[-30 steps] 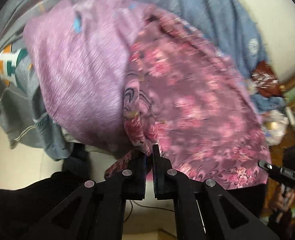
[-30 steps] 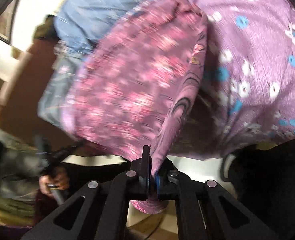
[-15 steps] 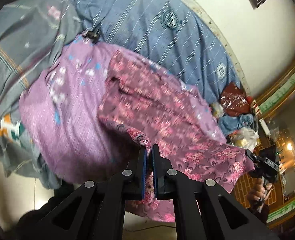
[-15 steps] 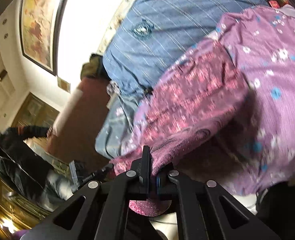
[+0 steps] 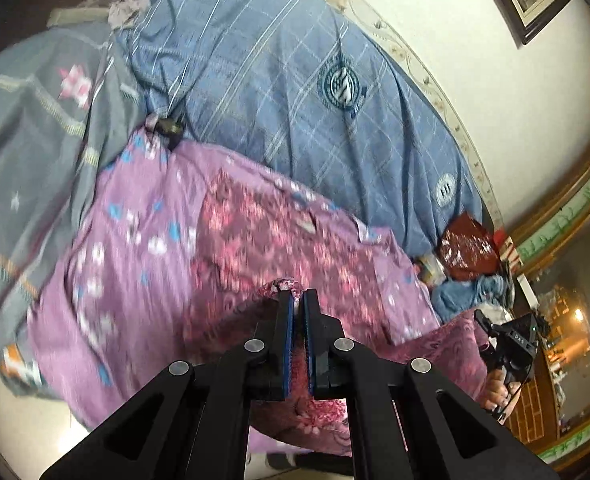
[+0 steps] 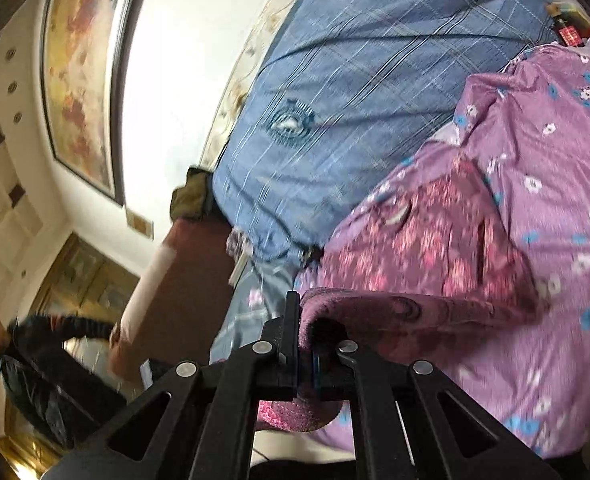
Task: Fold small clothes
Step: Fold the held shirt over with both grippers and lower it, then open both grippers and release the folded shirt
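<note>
Both grippers clamped on the dark pink floral garment [image 5: 279, 240], which lies on the purple flowered sheet [image 5: 127, 248], in front of the blue plaid quilt [image 5: 295, 92]. Left gripper [image 5: 298, 300]: jaws nearly closed, garment edge pinched at the tips. Right gripper [image 6: 301, 320]: jaws narrow, a fold bunched between them.

Left view only: the other gripper in a hand [image 5: 507, 344] right of the quilt, grey blanket [image 5: 35, 128] to its left. Right view only: a framed painting [image 6: 83, 76] and a person in a dark jacket [image 6: 35, 364] left of the quilt.

Framed painting [image 6: 79, 80] on white wall [image 6: 167, 92] above bed [image 5: 295, 92].
</note>
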